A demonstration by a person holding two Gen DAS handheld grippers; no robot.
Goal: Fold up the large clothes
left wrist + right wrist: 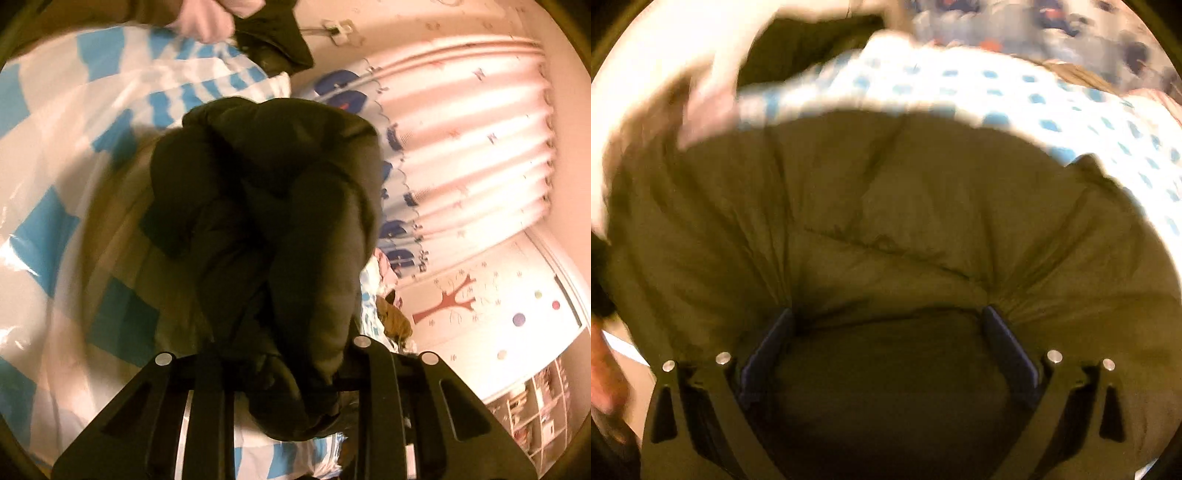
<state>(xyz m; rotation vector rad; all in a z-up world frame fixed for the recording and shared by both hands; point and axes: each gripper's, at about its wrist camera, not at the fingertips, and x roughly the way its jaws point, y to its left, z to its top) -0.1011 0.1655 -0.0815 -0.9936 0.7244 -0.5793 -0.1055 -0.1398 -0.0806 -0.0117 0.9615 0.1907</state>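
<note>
Between the closed-in jaws of the left gripper [295, 373] a bunched fold of the dark puffy jacket [266, 221] is pinched above the blue-checked bedding [55, 229]. Farther on, the right gripper [886, 325] stands spread wide, pressing the jacket down and holding nothing. I judge the slick padding could slip out of that narrow pinch, or the fold could drag crooked under the right gripper's weight.

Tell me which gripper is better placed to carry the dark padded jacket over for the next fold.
Left, probably. The left gripper is already clamped on a bunched part of the dark jacket and holds it above the checked bedding. The right gripper stands open, fingers only pressing on the jacket.
</note>
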